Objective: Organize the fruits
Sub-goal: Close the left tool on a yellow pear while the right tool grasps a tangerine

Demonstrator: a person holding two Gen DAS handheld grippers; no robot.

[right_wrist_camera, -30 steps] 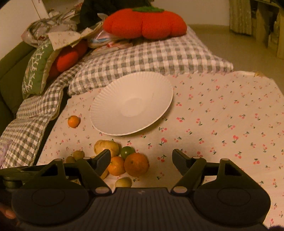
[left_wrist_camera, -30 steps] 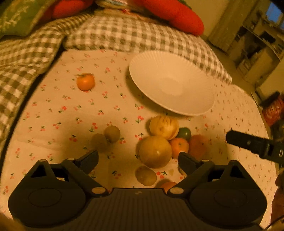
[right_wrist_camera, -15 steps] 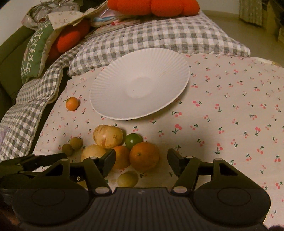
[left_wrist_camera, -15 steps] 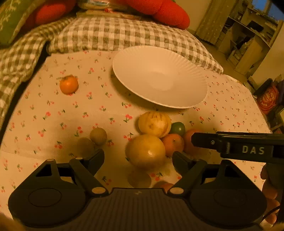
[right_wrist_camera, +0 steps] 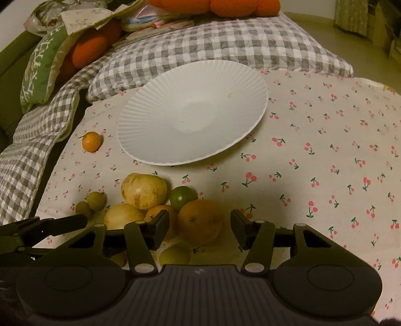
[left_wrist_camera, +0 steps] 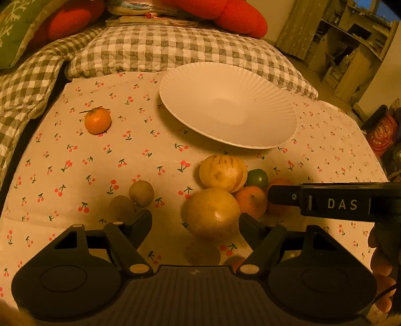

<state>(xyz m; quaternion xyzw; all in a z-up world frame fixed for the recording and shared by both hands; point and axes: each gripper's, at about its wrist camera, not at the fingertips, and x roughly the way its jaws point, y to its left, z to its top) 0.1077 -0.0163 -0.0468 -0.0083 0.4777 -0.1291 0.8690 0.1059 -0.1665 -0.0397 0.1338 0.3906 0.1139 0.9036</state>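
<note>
A white ribbed plate (left_wrist_camera: 228, 112) (right_wrist_camera: 193, 112) lies empty on the cherry-print cloth. In front of it is a cluster of fruit: a large yellow fruit (left_wrist_camera: 211, 214), a pale striped fruit (left_wrist_camera: 223, 173) (right_wrist_camera: 143, 190), a green lime (left_wrist_camera: 257, 178) (right_wrist_camera: 183, 196), a small orange (left_wrist_camera: 252, 200) and a big orange (right_wrist_camera: 200, 222). My left gripper (left_wrist_camera: 195, 224) is open, its jaws either side of the large yellow fruit. My right gripper (right_wrist_camera: 198, 227) is open, its jaws either side of the big orange. A lone tangerine (left_wrist_camera: 97, 120) (right_wrist_camera: 91, 142) lies at the left.
Two small brownish fruits (left_wrist_camera: 140, 193) (right_wrist_camera: 96, 200) lie left of the cluster. A checked quilt (left_wrist_camera: 160, 50) and red cushions (left_wrist_camera: 233, 17) border the far side. The right gripper's finger (left_wrist_camera: 335, 200) crosses the left wrist view. Shelving (left_wrist_camera: 351, 50) stands at the far right.
Both grippers have moved forward and down toward the fruit cluster. The right gripper's finger has pushed further into the left wrist view. No fruit has moved.
</note>
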